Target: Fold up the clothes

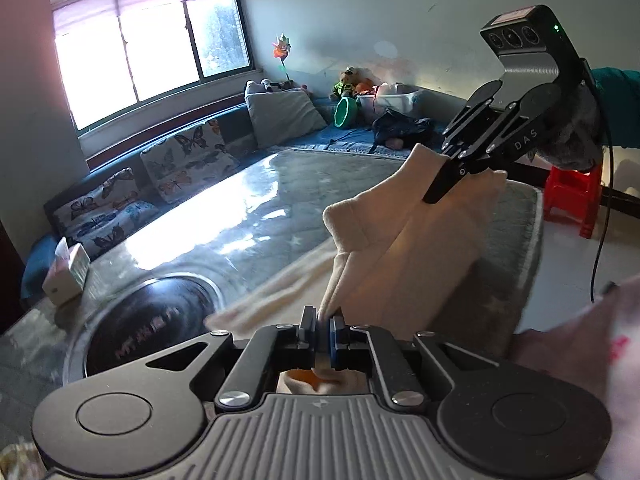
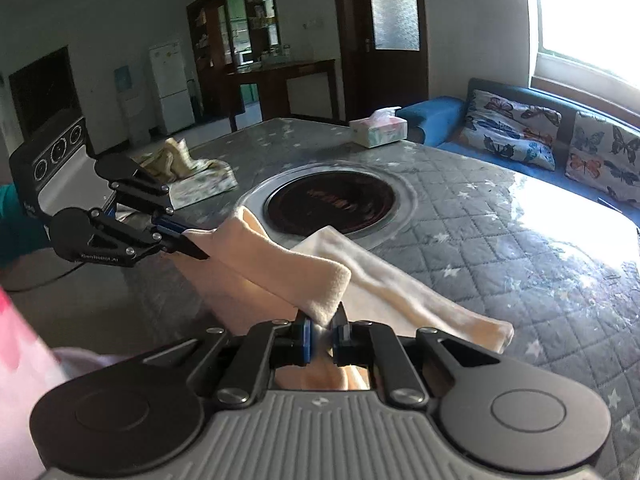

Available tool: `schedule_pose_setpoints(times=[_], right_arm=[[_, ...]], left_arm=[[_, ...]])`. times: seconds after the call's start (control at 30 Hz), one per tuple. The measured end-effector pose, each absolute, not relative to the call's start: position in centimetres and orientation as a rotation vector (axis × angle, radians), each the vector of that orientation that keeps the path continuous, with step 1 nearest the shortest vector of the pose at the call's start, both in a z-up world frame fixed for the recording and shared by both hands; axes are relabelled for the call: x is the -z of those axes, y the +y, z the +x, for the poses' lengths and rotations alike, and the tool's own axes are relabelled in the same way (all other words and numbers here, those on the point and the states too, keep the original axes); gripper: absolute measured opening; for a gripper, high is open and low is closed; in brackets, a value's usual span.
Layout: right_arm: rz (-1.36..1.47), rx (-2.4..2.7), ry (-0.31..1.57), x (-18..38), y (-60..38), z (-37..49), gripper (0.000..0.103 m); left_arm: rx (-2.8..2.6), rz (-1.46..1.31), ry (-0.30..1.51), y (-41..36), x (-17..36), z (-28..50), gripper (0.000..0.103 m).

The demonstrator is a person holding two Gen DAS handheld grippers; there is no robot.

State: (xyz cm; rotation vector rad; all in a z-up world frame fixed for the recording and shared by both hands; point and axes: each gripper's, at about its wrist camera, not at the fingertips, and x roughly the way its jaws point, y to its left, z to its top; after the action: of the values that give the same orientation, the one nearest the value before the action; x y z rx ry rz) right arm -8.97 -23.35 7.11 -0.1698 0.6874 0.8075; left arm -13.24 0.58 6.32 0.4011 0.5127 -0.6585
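Left gripper (image 1: 323, 322): fingers clenched on cream fleece garment (image 1: 404, 240) | Right gripper (image 2: 325, 326): fingers clenched on its other edge | Garment: lifted taut between them over grey quilted counter (image 2: 500, 240), lower part hidden behind grippers | Round dark inset (image 2: 332, 200): lettering blurred.

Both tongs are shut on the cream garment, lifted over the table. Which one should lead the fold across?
Probably the left tongs. They pinch the cream garment at the corner nearer the round black inset, with its loose end on the table just ahead; the right tongs can hold their corner.
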Motion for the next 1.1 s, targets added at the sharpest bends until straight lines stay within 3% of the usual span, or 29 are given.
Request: schedule_pose_setpoints(times=[0.43, 0.53, 0.63, 0.77, 0.83, 1.1], right_arm=[[-0.101, -0.638, 0.763, -1.4, -22.7, 2.3, 0.009], [-0.069, -0.585, 0.763, 0.3, -22.8, 3.1, 0.011], [-0.037, -0.533, 0.762, 2.1, -22.9, 3.9, 0.022], [-0.006, -0.489, 0.767, 2.2, -23.6, 4.2, 0.022], [-0.006, -0.478, 0.750, 1.8, -23.8, 3.8, 0.022], [-0.025, -0.510, 0.712, -0.2, -22.5, 3.2, 0.022]], left_arm=[[0.547, 0.408, 0.611, -1.7, -0.4, -0.6, 0.007], [0.510, 0.370, 0.640, -1.8, 1.0, 0.7, 0.008], [0.470, 0.343, 0.627, -2.0, 1.4, 1.1, 0.011], [0.442, 0.372, 0.600, -2.5, 1.3, 1.1, 0.015], [0.415, 0.370, 0.601, -2.5, 1.2, 1.4, 0.028], [0.441, 0.282, 0.580, -2.7, -1.1, 1.1, 0.028]])
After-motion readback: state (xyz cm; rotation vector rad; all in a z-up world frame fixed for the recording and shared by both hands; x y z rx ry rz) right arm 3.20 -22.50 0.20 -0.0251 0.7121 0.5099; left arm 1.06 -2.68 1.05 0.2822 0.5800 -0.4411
